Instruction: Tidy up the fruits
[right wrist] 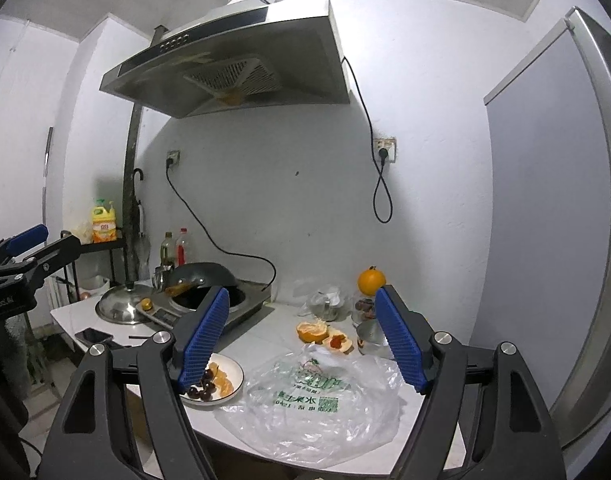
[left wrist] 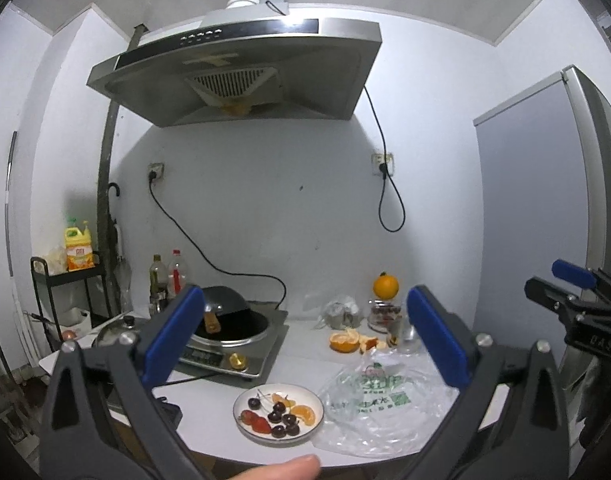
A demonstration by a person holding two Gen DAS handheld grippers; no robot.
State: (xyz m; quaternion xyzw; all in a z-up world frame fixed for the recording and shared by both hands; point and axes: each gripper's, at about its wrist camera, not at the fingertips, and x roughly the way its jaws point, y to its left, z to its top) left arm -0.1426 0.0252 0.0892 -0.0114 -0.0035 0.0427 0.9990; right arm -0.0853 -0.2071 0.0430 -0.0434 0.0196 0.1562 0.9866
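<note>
Plastic bag (right wrist: 317,404) beside fruit plate (left wrist: 241,400)

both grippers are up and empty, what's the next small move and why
Probably bring the right gripper down toward the peeled orange behind the plastic bag. Both grippers are open and hold nothing, the plate already carries cherries and orange segments, and that orange lies loose on the counter.
</note>
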